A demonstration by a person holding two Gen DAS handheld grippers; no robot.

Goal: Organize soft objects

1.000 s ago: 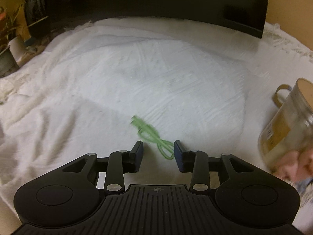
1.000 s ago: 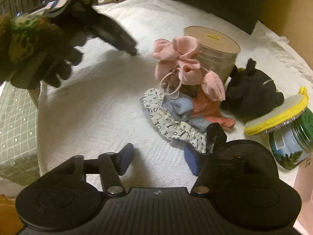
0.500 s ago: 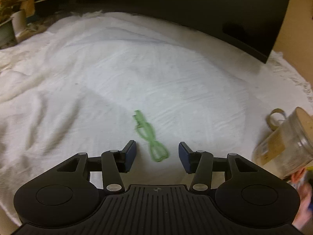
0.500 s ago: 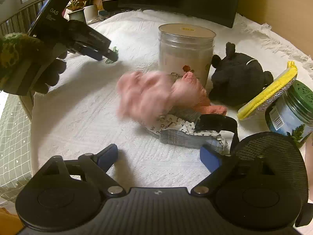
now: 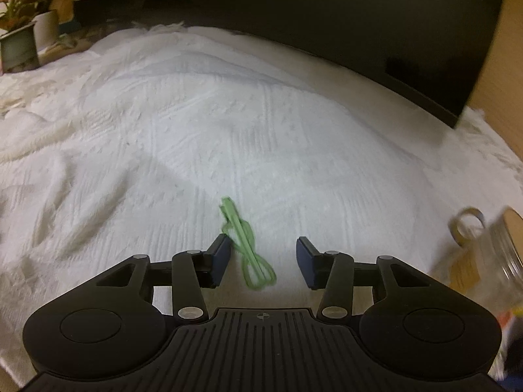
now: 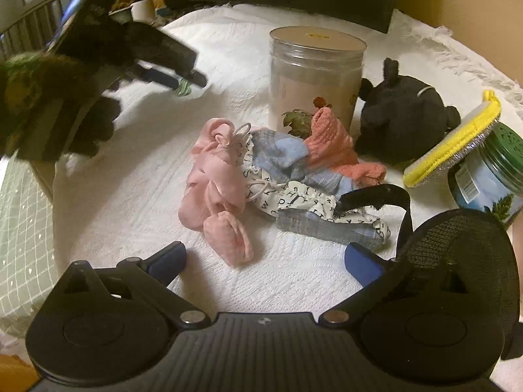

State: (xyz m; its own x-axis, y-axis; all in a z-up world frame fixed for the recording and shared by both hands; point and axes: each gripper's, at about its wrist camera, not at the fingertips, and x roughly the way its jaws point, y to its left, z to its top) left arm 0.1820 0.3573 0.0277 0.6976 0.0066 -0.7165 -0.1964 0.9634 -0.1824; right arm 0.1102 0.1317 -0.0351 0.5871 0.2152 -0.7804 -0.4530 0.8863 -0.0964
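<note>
White textured bedspread (image 5: 294, 150), dark headboard (image 5: 376, 16), potted plants (image 5: 19, 23) at corner

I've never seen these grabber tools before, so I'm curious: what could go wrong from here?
The green band is thin and flat on the white cloth; the open left gripper might pinch cloth too. The pink scrunchie is tangled with other fabric, so the open right gripper may drag several pieces. The jar stands close and could be knocked.
</note>
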